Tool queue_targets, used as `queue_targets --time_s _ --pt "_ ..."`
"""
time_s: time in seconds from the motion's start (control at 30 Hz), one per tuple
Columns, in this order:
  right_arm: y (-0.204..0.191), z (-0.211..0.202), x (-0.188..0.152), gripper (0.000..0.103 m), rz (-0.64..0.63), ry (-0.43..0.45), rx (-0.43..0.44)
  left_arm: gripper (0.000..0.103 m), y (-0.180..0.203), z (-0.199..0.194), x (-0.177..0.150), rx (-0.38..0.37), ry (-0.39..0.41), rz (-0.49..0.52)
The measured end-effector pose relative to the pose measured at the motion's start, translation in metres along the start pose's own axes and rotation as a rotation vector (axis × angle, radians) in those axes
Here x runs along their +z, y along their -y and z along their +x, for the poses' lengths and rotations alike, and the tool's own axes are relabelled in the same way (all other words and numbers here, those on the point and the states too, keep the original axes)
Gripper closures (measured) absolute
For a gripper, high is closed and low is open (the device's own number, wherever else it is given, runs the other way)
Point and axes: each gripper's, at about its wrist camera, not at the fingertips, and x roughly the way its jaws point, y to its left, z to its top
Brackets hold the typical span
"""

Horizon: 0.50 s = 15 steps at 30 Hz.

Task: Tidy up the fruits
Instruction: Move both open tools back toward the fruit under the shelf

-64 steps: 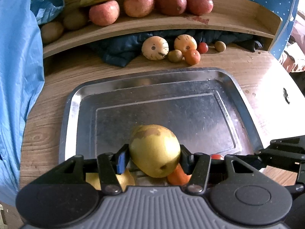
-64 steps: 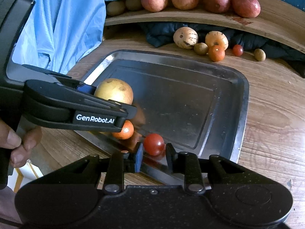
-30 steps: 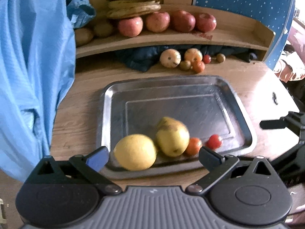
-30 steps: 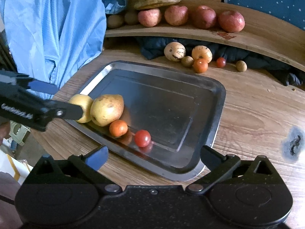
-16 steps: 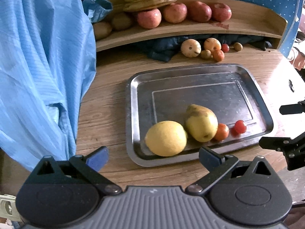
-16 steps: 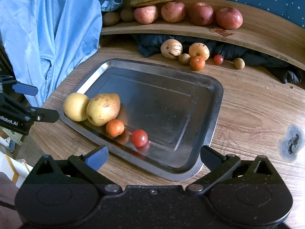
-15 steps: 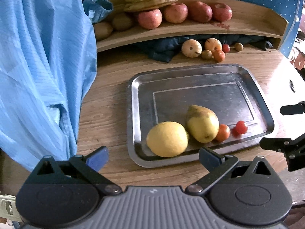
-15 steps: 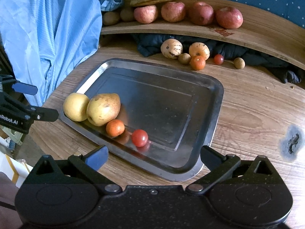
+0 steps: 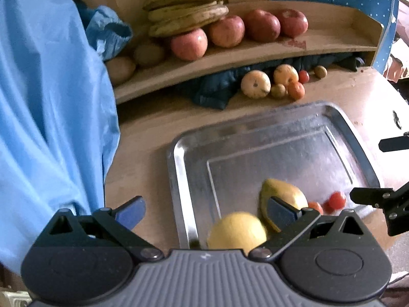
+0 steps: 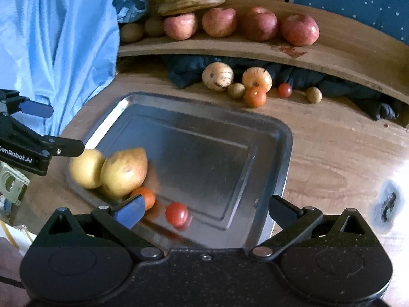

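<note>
A steel tray (image 9: 294, 125) (image 10: 278, 153) lies on the wooden table. Along its near edge sit a yellow lemon (image 9: 236, 229) (image 10: 85, 168), a yellow-brown pear (image 9: 288, 192) (image 10: 125, 171), a small orange fruit (image 9: 315, 206) (image 10: 149, 197) and a red tomato (image 9: 337, 199) (image 10: 177, 213). My left gripper (image 9: 205, 209) is open, low over the tray's near left corner. My right gripper (image 10: 204, 211) is open above the tray's near edge, with the tomato between its fingers but untouched. More small fruits (image 9: 277, 84) (image 10: 253, 87) lie loose behind the tray.
A curved wooden shelf (image 9: 255, 58) (image 10: 332, 51) at the back carries red apples (image 9: 226, 30) (image 10: 258, 23), bananas (image 9: 186, 5) and brown kiwis (image 9: 120, 69). A dark cloth (image 10: 358, 87) lies under it. Blue fabric (image 9: 51, 115) (image 10: 56, 38) hangs at the left.
Both grippers have let go of their fruit and opened; the pear and tomato now rest on the tray. Since half a second ago, both have moved forward and lower toward the tray.
</note>
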Motion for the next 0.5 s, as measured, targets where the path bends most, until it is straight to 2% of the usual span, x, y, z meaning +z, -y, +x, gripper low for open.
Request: queue_targets --time_s 0.3,0.5 --pt "-0.008 0.012 0.026 0.001 0.009 -0.004 -0.047 0.0 -0.022 0.026 0.029 -0.014 0.014 -0.03" --pt "-0.012 0.019 0.037 0.001 0.003 -0.002 -0.095 0.0 -0.029 0.046 0.046 -0.063 0.013 -0.073"
